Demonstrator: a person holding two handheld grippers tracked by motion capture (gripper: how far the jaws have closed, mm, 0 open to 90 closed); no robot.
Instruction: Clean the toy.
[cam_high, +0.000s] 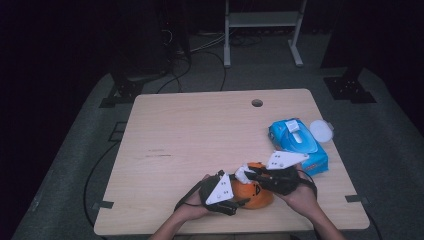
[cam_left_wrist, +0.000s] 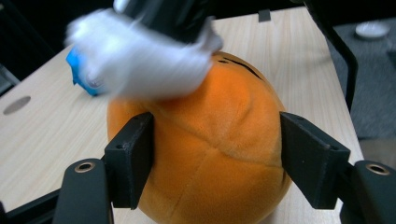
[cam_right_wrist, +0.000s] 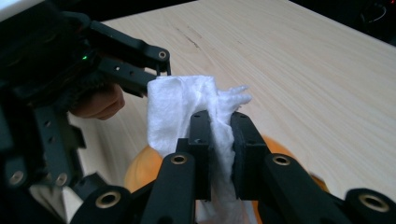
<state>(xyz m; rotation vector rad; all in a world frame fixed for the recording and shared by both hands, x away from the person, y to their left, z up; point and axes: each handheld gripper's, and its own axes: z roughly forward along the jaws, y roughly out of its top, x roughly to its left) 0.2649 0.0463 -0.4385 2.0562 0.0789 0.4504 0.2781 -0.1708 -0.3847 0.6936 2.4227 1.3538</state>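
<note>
An orange plush pumpkin (cam_high: 256, 196) with a black stitched face lies near the table's front edge. My left gripper (cam_high: 239, 202) comes at it from the left; in the left gripper view its jaws (cam_left_wrist: 215, 140) stand on either side of the plush (cam_left_wrist: 215, 154), with both pads pressing into its flanks. My right gripper (cam_high: 250, 175) reaches in from the right and is shut on a white wipe (cam_right_wrist: 187, 107), pinched between its pads (cam_right_wrist: 219, 126). The wipe (cam_left_wrist: 140, 51) rests blurred on top of the plush.
A blue pack of wipes (cam_high: 298, 143) lies at the right of the wooden table (cam_high: 200, 130), with a round white lid (cam_high: 321, 131) beside it. A cable hole (cam_high: 257, 103) sits near the far edge. Black stands and cables are on the floor behind.
</note>
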